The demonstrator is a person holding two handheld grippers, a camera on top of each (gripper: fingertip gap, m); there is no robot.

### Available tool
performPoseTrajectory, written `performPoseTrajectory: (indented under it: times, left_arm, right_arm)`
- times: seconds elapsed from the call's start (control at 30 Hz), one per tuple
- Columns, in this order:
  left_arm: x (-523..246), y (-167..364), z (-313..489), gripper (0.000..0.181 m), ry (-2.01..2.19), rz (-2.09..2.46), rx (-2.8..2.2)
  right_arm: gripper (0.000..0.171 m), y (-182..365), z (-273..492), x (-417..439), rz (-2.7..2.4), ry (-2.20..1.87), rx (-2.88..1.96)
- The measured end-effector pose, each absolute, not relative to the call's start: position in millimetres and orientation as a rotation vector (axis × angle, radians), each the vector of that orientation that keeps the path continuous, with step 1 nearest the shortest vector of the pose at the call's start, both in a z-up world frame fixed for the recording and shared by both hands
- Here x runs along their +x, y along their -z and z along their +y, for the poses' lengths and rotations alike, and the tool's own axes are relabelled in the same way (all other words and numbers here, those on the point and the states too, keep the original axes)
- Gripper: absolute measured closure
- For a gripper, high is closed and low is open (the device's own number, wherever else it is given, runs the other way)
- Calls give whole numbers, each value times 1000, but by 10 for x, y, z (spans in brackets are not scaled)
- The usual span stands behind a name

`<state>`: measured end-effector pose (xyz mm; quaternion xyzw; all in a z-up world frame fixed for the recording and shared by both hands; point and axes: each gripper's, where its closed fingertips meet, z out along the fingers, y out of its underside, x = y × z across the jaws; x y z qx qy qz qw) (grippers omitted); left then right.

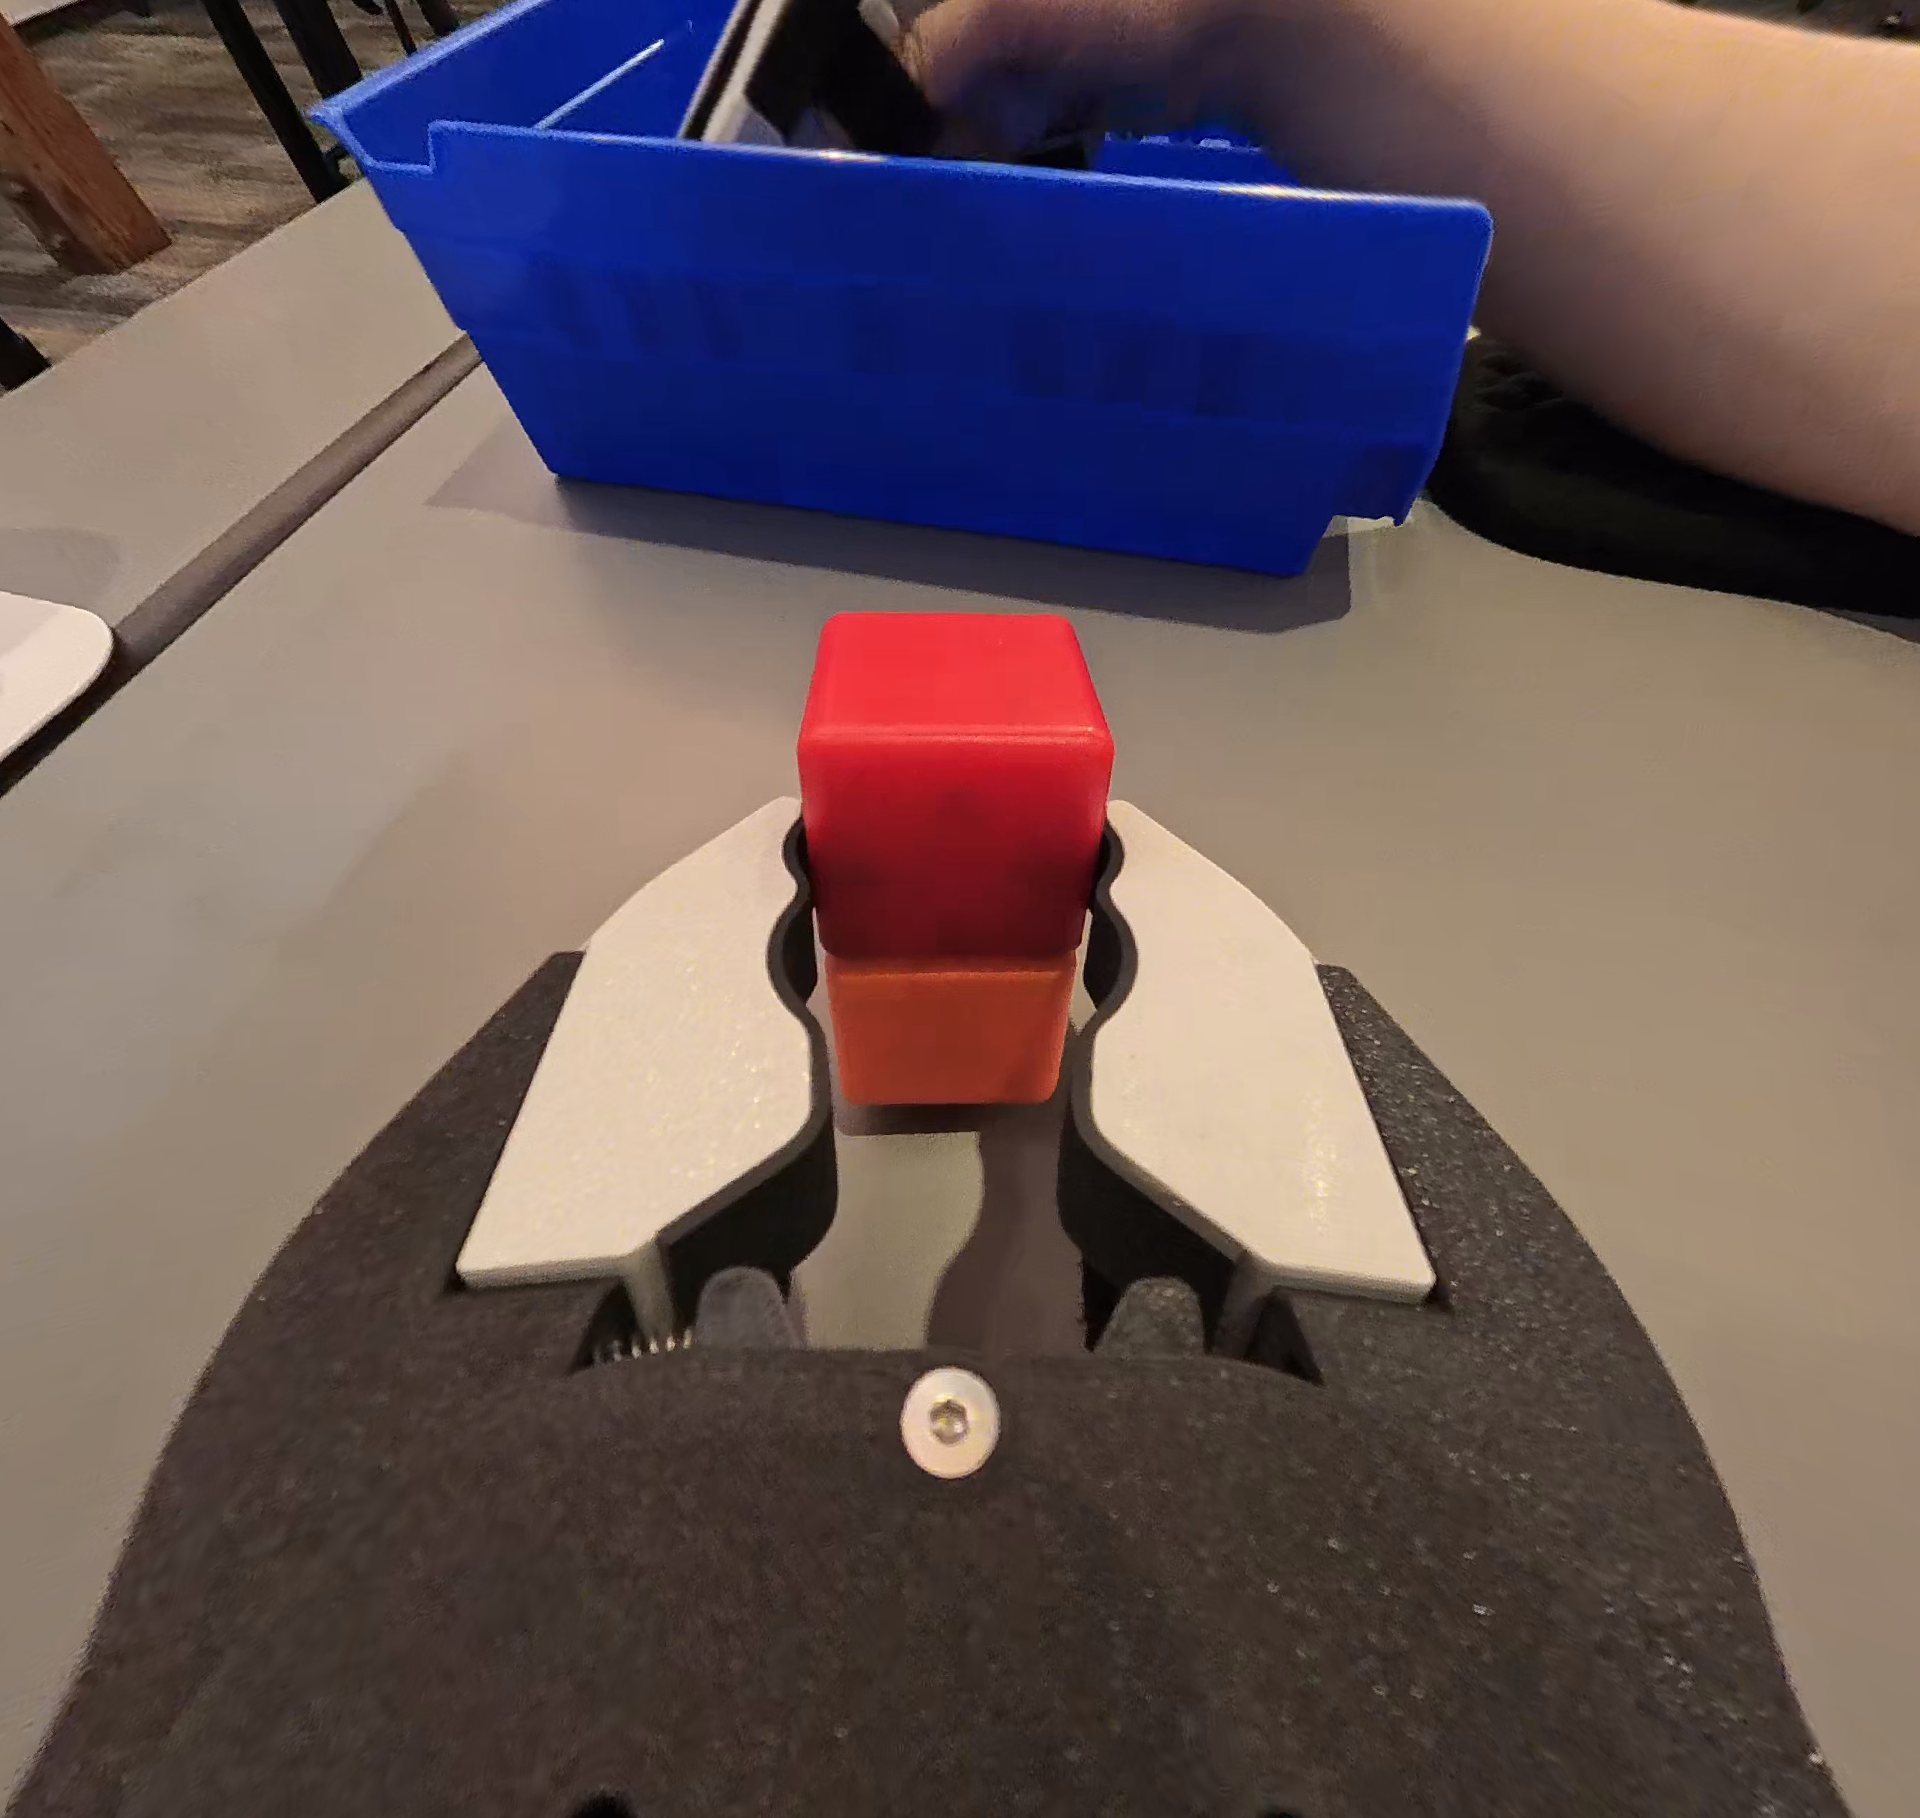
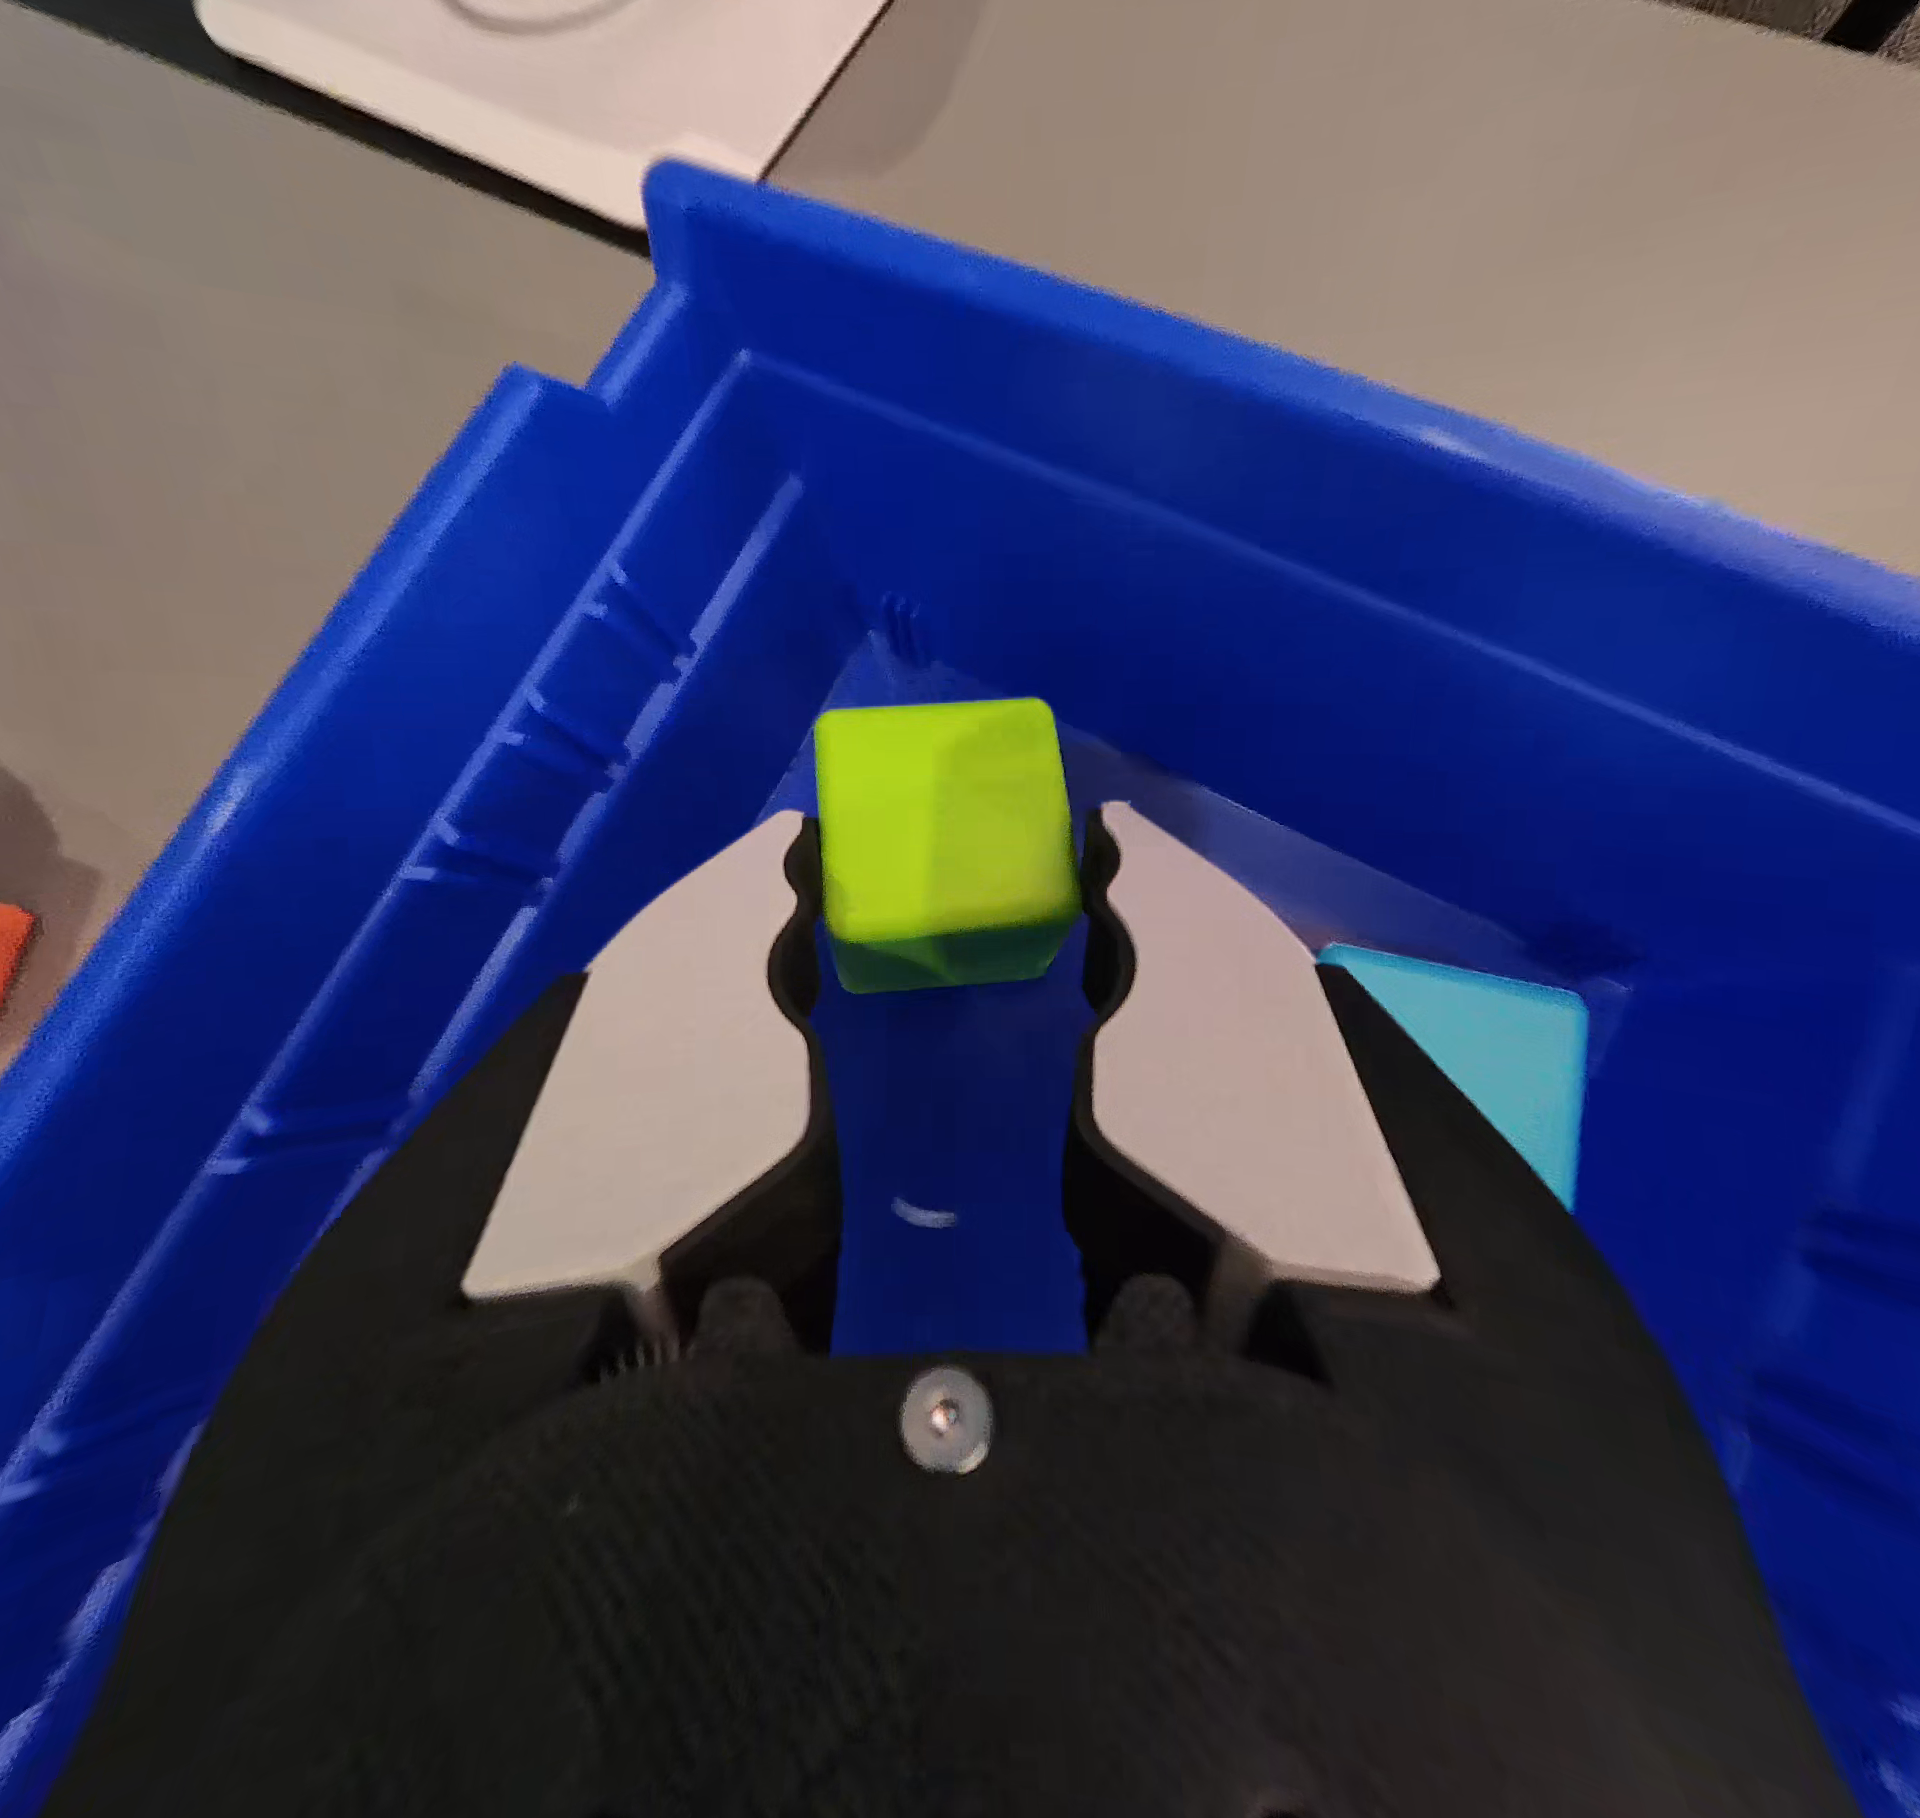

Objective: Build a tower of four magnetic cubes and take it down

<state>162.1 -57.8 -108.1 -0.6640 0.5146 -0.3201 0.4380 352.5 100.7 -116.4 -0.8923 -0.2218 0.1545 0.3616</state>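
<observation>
A red cube [image 1: 951,781] sits stacked on an orange cube [image 1: 948,1036] on the grey table. My left gripper [image 1: 951,864] is shut on the red cube, its fingertips pressing both sides. Behind the stack stands a blue bin [image 1: 935,386]. In the right wrist view my right gripper [image 2: 948,869] is inside the blue bin [image 2: 1299,480], near a corner, and is shut on a lime green cube [image 2: 940,838]. A light blue cube [image 2: 1496,1072] lies in the bin to the right of it. A bit of the orange cube [image 2: 12,937] shows at the left edge.
A hand and forearm [image 1: 1455,137] reach over the bin, holding the other gripper [image 1: 821,33]. A white tray [image 2: 561,33] lies on the table beyond the bin. A black object [image 1: 1662,511] lies to the right of the bin. The table seam [image 1: 270,511] runs at the left. Left tips to right tips: about 25 cm. The black object [image 1: 1662,511] is closer to my left gripper, around 25 cm from its tips; the right tips are 30 cm off.
</observation>
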Motion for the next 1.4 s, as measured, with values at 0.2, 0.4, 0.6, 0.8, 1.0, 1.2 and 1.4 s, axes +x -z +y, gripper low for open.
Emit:
performPoseTrajectory:
  times: [0.2,0.4,0.6,0.8,1.0,1.2,1.4]
  left_arm:
    - [1594,1099,-582,132,809,1286,-1662]
    - [1597,1169,-592,132,794,1288,-1715]
    - [1636,1367,-661,108,732,1372,-1813]
    - [1606,1542,-608,130,556,1412,-1887]
    - [1602,1549,-579,132,590,1392,-1920]
    - [1621,1551,-644,132,639,1464,-1886]
    - [1626,1553,-659,132,638,1489,-1867]
  right_arm:
    - [121,1352,1000,3529,-690,-274,-2332]
    - [110,1117,944,3668,-690,-241,-2315]
    - [112,463,801,3686,-709,-244,-2147]
    - [115,-119,392,2897,-1052,-329,-1833]
    - [115,230,-446,2015,-1648,-654,-1627]
    - [109,684,-606,1625,-1854,-657,-1678]
    - [108,751,-706,1541,-1912,-629,-1701]
